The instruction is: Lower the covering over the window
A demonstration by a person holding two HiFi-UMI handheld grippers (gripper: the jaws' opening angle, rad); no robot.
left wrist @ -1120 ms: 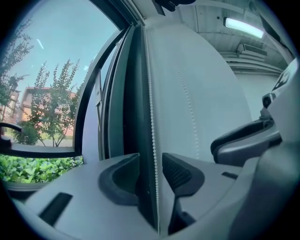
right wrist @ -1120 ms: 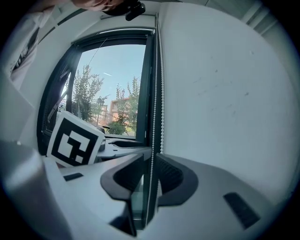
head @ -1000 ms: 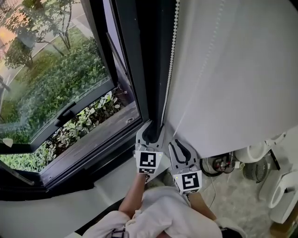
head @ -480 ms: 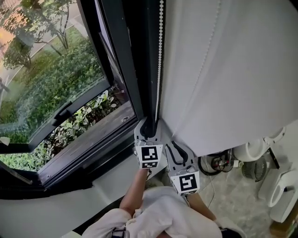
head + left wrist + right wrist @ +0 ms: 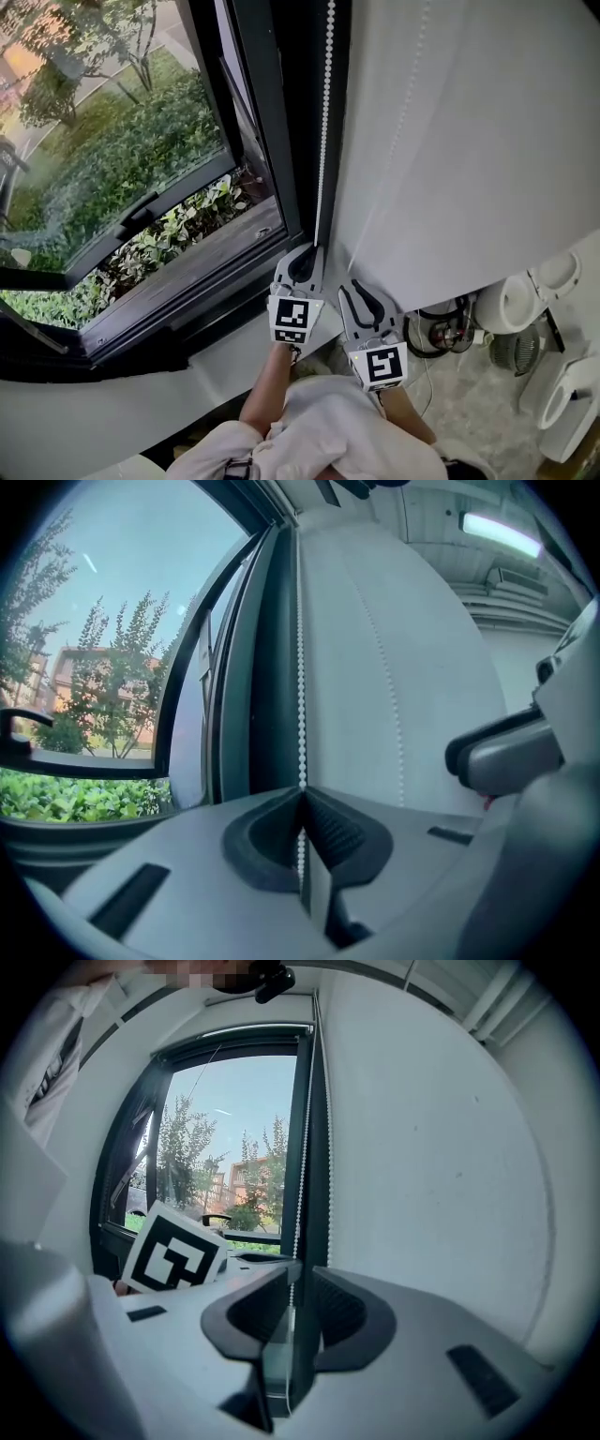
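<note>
- My left gripper [image 5: 309,251] has just clamped its jaws on the bead chain [image 5: 325,112], which runs straight up from it.
- My right gripper [image 5: 350,284], just beside it, is released, with a chain strand loose between its jaws.
- The blind [image 5: 469,141] hangs above and to the right of both grippers.

Blind [image 5: 469,141]: matt white cloth. Bead chain [image 5: 324,122]: small glossy white plastic beads. Window frame [image 5: 272,122]: dark, smooth, looks like satin metal. Pane [image 5: 122,159]: glossy glass. Left claw [image 5: 313,251], right claw [image 5: 351,284]: matt grey plastic shells, black ribbed pads [image 5: 336,832].
</note>
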